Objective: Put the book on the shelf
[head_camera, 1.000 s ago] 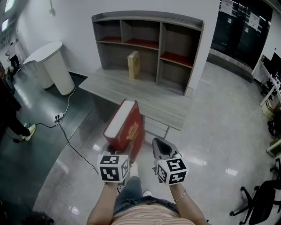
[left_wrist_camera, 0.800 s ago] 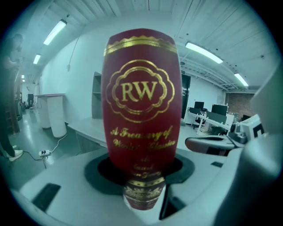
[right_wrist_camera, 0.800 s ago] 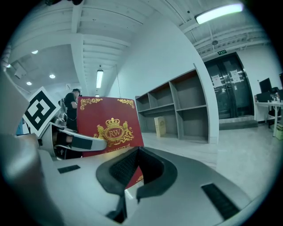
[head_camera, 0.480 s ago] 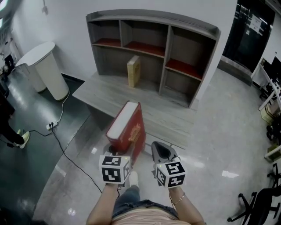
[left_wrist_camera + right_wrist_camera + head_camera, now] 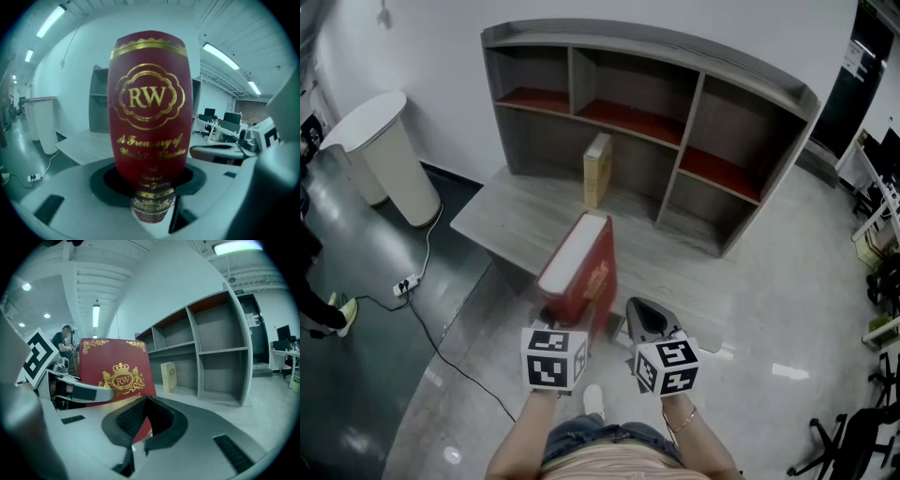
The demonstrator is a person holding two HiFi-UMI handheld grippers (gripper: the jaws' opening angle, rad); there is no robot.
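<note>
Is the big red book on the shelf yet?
Not yet. Done: the red book is picked up, clamped upright in the left gripper. In hand: it hangs in the air, short of the shelf. Left: carry it over the desk and stand it in a compartment, like the tan book there.

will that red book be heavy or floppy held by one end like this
Probably stiff: the red book looks like a thick hardcover. Likely heavy, so held at one end by the left gripper it may lever downward. Its smooth cover could slip.
</note>
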